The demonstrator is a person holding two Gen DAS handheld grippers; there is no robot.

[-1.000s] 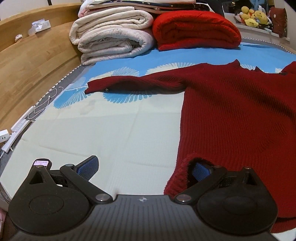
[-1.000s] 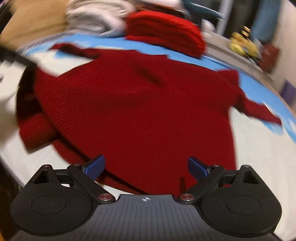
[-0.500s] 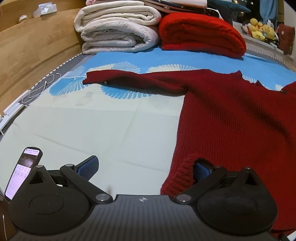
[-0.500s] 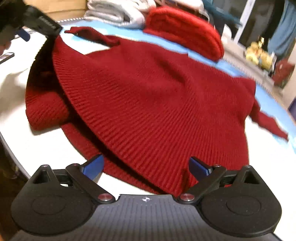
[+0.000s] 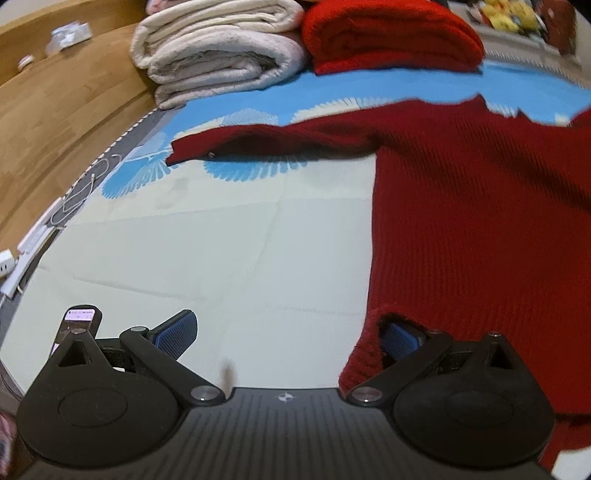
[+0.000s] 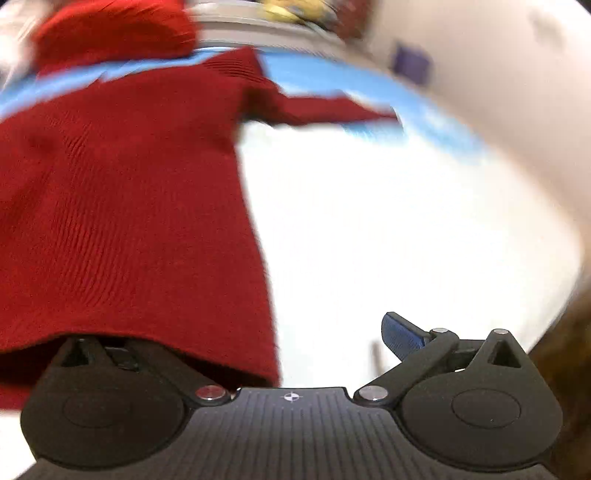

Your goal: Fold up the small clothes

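A dark red knit sweater (image 5: 480,221) lies flat on the bed, its left sleeve (image 5: 258,140) stretched out sideways over the blue pattern. My left gripper (image 5: 288,334) is open at the sweater's lower left corner. That hem corner drapes over its right fingertip (image 5: 400,338), and the left one rests on bare sheet. In the blurred right wrist view the sweater (image 6: 129,203) fills the left half, with its other sleeve (image 6: 325,110) reaching right. My right gripper (image 6: 266,341) is open at the lower right corner. The hem hides its left finger.
Folded cream blankets (image 5: 221,55) and a folded red blanket (image 5: 391,33) are stacked at the bed's head. A wooden bed frame (image 5: 55,122) and cables (image 5: 74,199) run along the left. A phone (image 5: 79,321) lies by my left gripper. Pale sheet (image 6: 406,221) spreads to the right.
My right gripper has swung right along the hem to the sweater's lower right corner, and the hem now covers its left finger. My left gripper stays open at the left corner.
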